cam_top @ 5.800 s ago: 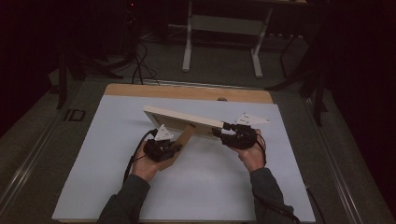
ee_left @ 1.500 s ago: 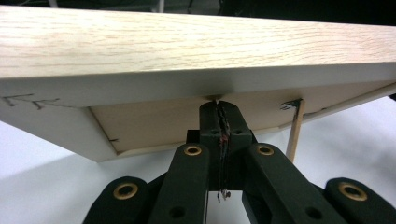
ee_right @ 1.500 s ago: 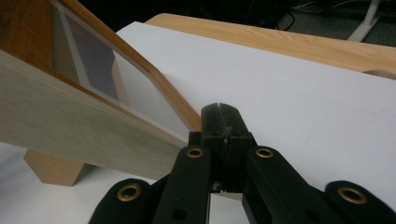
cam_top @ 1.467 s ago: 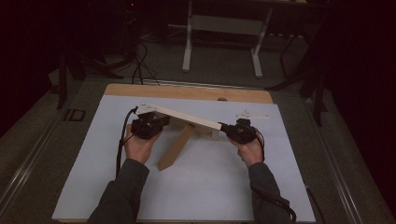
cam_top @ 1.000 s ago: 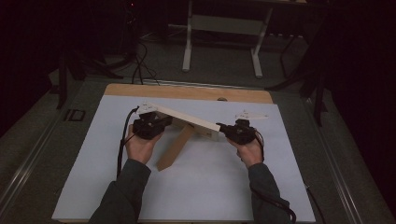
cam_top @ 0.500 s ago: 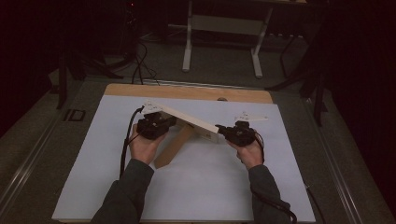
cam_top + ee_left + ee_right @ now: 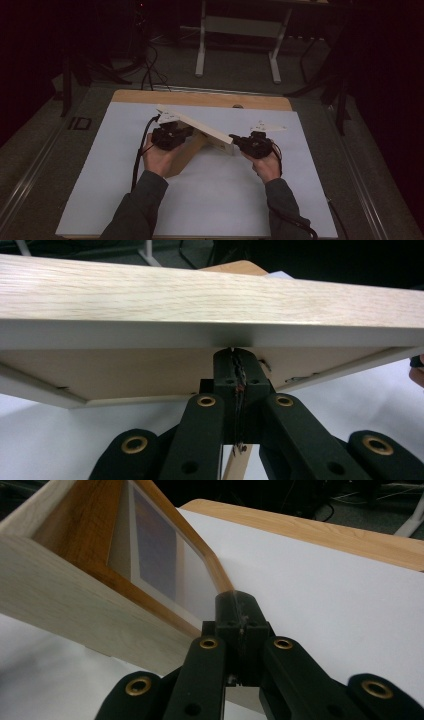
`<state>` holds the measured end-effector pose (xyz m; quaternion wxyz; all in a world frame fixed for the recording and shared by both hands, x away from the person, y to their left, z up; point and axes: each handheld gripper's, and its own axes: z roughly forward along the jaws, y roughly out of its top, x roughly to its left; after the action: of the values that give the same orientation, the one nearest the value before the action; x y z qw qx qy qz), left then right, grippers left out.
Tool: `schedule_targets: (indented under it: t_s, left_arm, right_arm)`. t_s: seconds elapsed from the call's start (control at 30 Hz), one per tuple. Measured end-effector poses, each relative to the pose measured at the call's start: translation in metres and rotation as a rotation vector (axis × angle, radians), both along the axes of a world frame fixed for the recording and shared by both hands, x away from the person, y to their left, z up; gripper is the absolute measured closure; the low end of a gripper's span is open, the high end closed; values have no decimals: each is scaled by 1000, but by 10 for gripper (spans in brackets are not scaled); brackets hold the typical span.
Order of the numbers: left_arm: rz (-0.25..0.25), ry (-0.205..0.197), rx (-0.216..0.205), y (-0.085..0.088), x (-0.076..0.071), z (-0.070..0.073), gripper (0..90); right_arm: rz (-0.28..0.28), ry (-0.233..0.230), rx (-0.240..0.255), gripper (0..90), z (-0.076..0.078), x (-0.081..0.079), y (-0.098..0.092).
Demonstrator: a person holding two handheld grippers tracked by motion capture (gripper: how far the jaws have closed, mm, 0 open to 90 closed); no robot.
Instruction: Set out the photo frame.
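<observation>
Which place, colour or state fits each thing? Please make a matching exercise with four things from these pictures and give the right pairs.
Things:
1. frame
2. left gripper
3. right gripper
4. mat

Descriptions:
A. white, covers most of the table
B. light wood, tilted, lifted between both hands
C. shut, at the frame's right end in the high view
D. shut, under the frame's left part in the high view

Pairs: 1-B, 2-D, 3-C, 4-A
</observation>
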<state>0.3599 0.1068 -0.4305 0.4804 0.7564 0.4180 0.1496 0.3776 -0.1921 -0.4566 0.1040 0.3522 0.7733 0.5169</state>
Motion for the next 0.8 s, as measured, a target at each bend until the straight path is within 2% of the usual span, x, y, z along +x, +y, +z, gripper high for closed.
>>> schedule_targets:
  t_s: [0.27, 0.7, 0.8]
  left_arm:
    - [-20, 1, 11, -10, -2, -3, 900]
    - [-20, -6, 21, -16, -5, -2, 900]
    - [-33, -7, 21, -18, -7, -2, 900]
  right_arm:
    - [5, -5, 2, 899, 0, -2, -1]
    - [18, -18, 7, 899, 2, -8, 1]
    - [23, -23, 7, 899, 3, -9, 2]
